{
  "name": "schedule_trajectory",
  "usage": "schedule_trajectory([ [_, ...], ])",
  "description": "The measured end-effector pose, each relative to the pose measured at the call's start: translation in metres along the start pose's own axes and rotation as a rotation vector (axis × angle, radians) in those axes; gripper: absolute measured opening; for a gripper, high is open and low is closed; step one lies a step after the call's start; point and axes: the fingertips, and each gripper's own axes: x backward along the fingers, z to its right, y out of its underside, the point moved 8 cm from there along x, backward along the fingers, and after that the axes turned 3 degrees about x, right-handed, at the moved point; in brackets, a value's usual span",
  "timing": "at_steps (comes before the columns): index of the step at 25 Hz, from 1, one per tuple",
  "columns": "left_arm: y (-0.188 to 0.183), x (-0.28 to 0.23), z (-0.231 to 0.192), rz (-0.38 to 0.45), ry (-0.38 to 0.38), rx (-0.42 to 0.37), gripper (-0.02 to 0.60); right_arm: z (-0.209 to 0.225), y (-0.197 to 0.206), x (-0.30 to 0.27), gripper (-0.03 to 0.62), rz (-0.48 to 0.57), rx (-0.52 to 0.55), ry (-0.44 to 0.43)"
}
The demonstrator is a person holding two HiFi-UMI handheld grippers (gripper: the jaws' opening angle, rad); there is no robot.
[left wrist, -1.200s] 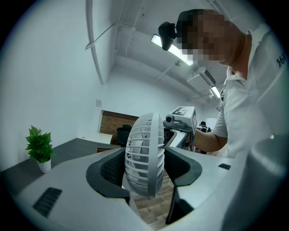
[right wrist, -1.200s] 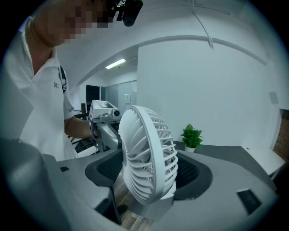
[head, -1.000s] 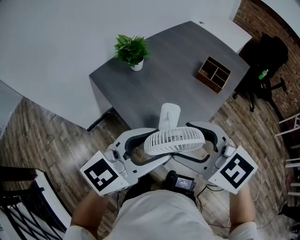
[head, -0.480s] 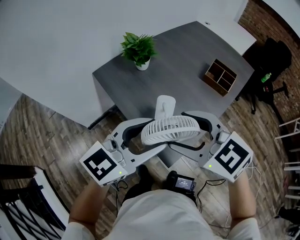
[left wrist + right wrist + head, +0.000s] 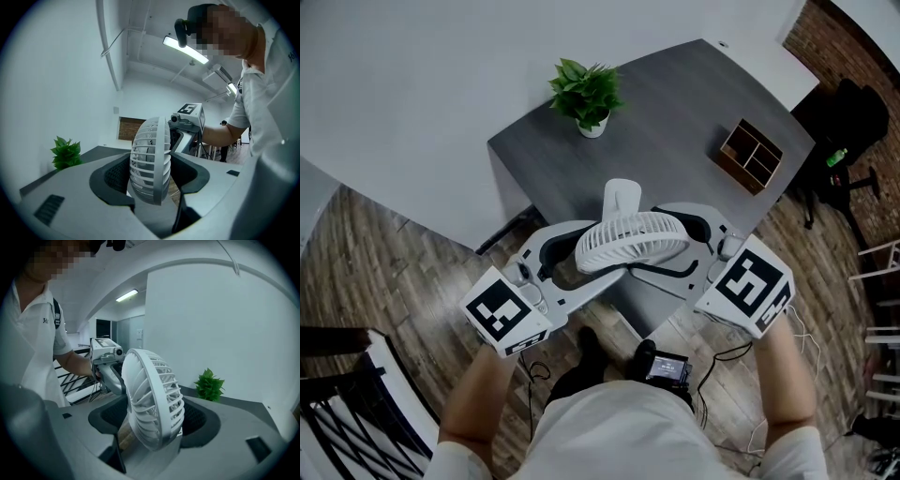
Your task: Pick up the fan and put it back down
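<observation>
The person is carrying the fan (image 5: 633,242) in the air, just above the near edge of the tabletop (image 5: 666,122). The left gripper (image 5: 595,258) and the right gripper (image 5: 675,246) each squeeze the round fan head, one from each side. I think putting it down comes next: lower it until the foot stands flat, then let go with both. A moment ago the fan was closer to the person; now it is further over the tabletop.
</observation>
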Motion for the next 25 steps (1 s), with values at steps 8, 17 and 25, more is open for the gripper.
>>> schedule_trajectory([
  [8,0.013,0.004,-0.03,-0.012,-0.041,0.017,0.268,0.018,-0.001,-0.034,0.348,-0.033,0.022,-0.041],
  [17,0.032,0.007,-0.064,-0.033,-0.071,0.041,0.268,0.038,0.001,-0.073,0.348,-0.065,0.034,-0.076],
  [25,0.052,0.006,-0.093,-0.057,-0.108,0.073,0.268,0.057,0.01,-0.108,0.348,-0.1,0.04,-0.11],
])
